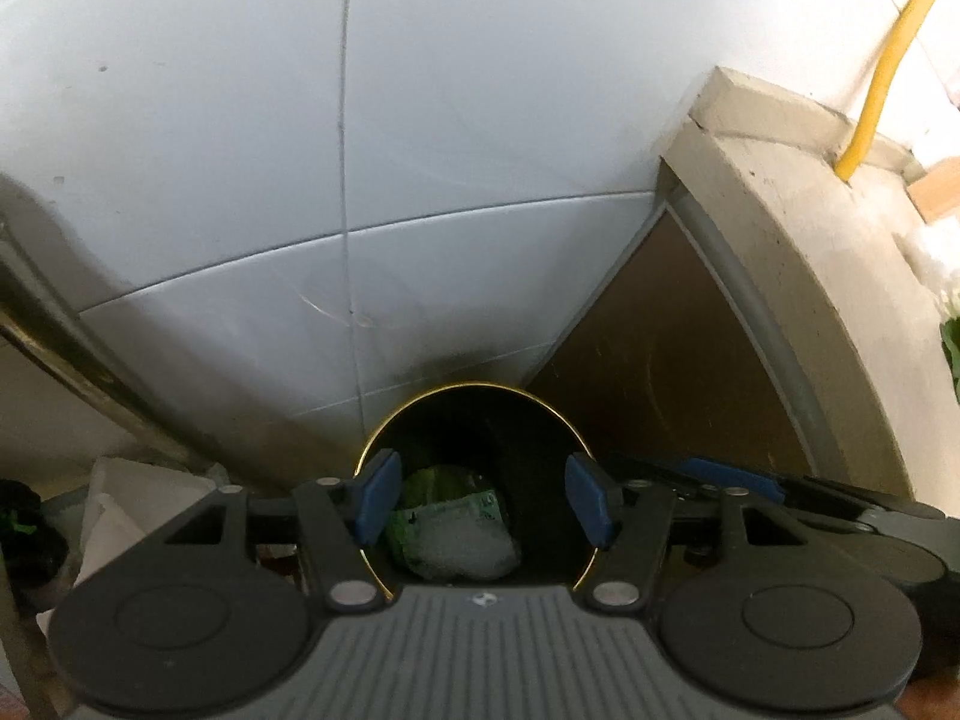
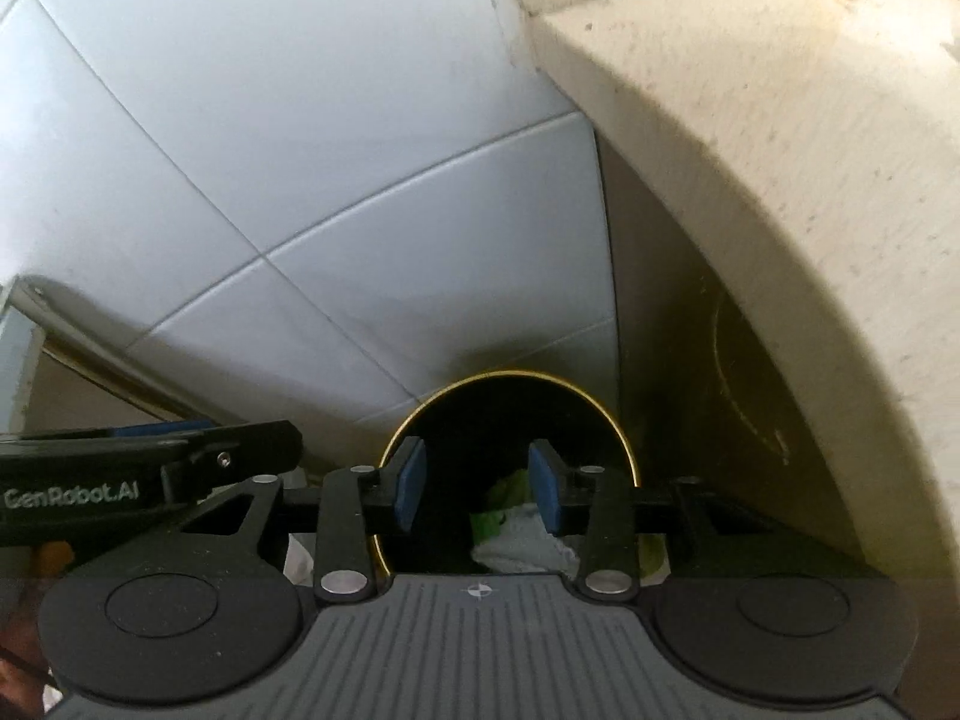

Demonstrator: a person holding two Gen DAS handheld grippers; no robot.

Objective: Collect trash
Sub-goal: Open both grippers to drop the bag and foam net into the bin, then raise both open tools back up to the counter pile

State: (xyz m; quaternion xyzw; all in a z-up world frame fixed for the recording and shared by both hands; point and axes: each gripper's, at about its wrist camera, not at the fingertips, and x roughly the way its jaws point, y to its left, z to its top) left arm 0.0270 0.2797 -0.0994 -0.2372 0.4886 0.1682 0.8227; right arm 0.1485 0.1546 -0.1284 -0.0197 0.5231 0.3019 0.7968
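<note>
Both grippers, left (image 1: 478, 498) and right (image 2: 477, 485), over black bin (image 1: 480, 414), jaws spread, holding nothing; green-white trash (image 1: 456, 531) inside.

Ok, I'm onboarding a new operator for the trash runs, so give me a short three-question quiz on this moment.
1. True or false: the left gripper is clamped on a piece of trash.
2. What already lies inside the black bin with the gold rim?
A. a glass bottle
B. crumpled green and white trash
C. nothing at all
3. Fill in: in the right wrist view, the right gripper points down into the ____.

Key
1. False: its blue pads stand apart with nothing between them.
2. B
3. Bin; the left gripper's side, marked GenRobot.AI, shows at the left edge.
</note>
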